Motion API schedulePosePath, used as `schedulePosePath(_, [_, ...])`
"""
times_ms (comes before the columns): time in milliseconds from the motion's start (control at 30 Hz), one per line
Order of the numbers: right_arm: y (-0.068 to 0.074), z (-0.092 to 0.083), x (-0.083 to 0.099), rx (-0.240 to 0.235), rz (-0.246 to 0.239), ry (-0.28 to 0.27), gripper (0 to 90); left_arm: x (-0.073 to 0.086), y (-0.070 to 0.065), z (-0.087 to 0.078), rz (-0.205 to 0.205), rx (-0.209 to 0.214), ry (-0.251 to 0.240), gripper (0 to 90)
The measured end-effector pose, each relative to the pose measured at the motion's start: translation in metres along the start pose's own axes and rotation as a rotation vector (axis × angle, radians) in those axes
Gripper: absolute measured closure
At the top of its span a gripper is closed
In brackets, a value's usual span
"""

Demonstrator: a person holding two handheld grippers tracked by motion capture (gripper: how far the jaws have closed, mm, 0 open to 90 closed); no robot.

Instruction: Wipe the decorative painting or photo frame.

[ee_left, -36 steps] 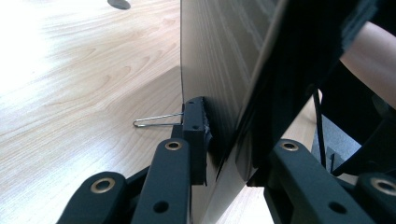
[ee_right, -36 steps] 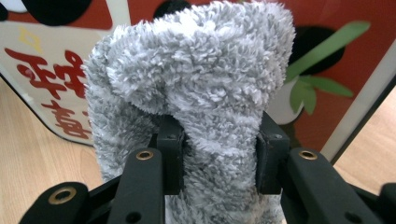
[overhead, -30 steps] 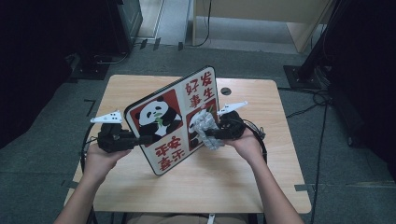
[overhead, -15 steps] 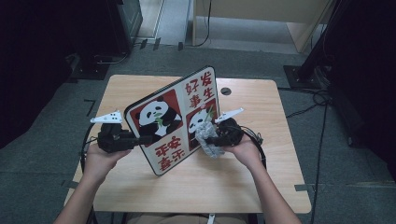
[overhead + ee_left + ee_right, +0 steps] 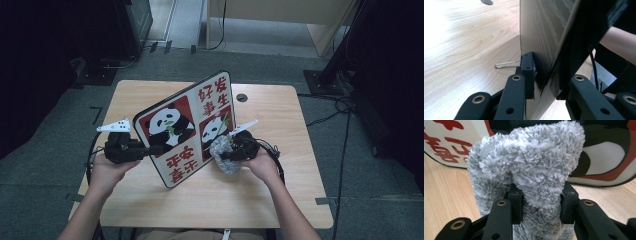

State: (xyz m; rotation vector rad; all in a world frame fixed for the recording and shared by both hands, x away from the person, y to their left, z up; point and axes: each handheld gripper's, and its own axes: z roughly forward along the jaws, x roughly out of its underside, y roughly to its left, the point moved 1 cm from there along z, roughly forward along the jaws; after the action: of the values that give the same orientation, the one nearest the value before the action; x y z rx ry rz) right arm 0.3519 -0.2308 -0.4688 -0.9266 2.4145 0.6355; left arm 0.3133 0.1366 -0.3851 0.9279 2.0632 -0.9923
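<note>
Panda board reading 好事发生, left gripper clamping it, right gripper clenching grey cloth

On the panda board you hold upright, the high view shows red Chinese characters: 好事发生 in the upper right panel, 平安喜乐 in the lower left panel. In the right gripper view, red strokes on the board are too cropped to read.
</note>
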Motion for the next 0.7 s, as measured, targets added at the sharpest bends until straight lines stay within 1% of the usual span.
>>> schedulePosePath(167, [0.000, 0.000, 0.000, -0.008, 0.018, 0.005, 63.4, 0.000, 0.000, 0.000, -0.001, -0.003, -0.003, 76.2])
schedulePosePath(267, [0.000, -0.004, 0.000, -0.023, 0.022, -0.008, 63.6, 0.000, -0.001, 0.000, -0.003, -0.009, -0.004, 76.5])
schedulePosePath(333, [0.001, -0.008, 0.000, -0.020, 0.016, -0.022, 63.7, 0.000, -0.001, 0.000, -0.002, -0.012, -0.002, 76.6])
schedulePosePath(433, [0.004, -0.017, -0.003, -0.015, 0.003, -0.057, 63.7, 0.000, -0.001, 0.000, -0.002, -0.013, -0.002, 76.6])
schedulePosePath(533, [0.007, -0.027, -0.009, -0.012, -0.011, -0.086, 63.8, 0.000, -0.001, 0.000, -0.003, -0.011, -0.002, 76.5])
schedulePosePath(700, [0.013, -0.037, -0.022, -0.011, -0.042, -0.106, 63.7, 0.000, -0.001, 0.000, -0.004, -0.010, -0.002, 76.5])
